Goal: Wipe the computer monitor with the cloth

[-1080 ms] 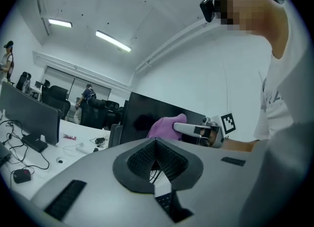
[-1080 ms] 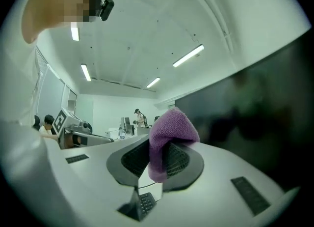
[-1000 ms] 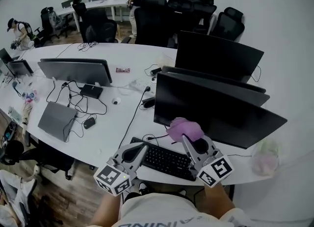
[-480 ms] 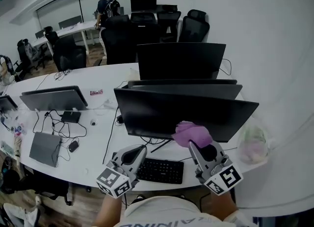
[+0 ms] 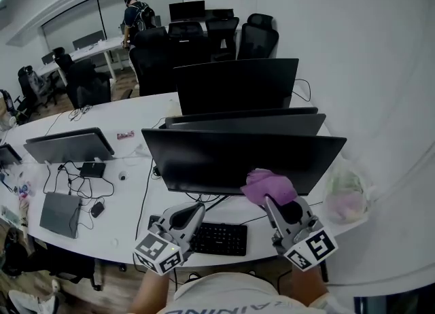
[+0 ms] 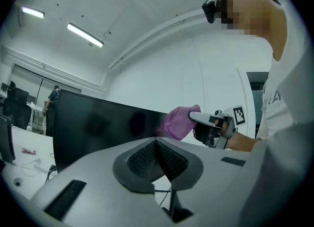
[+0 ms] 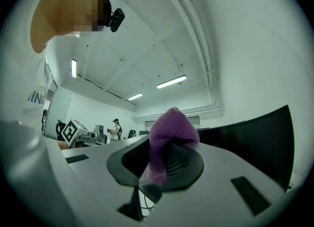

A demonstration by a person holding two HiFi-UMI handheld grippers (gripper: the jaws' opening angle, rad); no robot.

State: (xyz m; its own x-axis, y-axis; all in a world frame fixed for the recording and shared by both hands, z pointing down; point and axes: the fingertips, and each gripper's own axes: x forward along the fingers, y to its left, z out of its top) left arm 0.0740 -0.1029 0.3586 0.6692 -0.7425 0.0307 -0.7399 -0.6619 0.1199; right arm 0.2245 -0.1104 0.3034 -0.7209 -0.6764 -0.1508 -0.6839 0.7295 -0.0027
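Head view: the nearest computer monitor (image 5: 231,160) is standing on the white desk (image 5: 129,211) with its long axis running left to right and its dark screen facing the person. The right gripper (image 5: 267,198) is reaching up towards the monitor's lower right part, and a purple cloth (image 5: 269,185) is bunching out past its tips, lying over the screen's bottom edge there. Whether the cloth is touching the glass cannot be told here. The left gripper (image 5: 198,208) is pointing at the monitor's lower middle, just below its bottom edge, above a black keyboard (image 5: 219,237) that is lying in front of the monitor.

Left gripper view: the left gripper (image 6: 157,142) is holding its jaws pressed together with nothing between them. Beyond the tips, the monitor (image 6: 98,123) is stretching across to the left, and the cloth (image 6: 179,122) is sitting at the monitor's right end, sticking out in front of the right gripper (image 6: 192,117).

Right gripper view: the right gripper (image 7: 166,164) is clamping its jaws on the cloth (image 7: 170,130), which is standing up as a rounded wad above the tips and hanging down between them. The monitor (image 7: 262,142) is showing as a dark slab to the right of the cloth.
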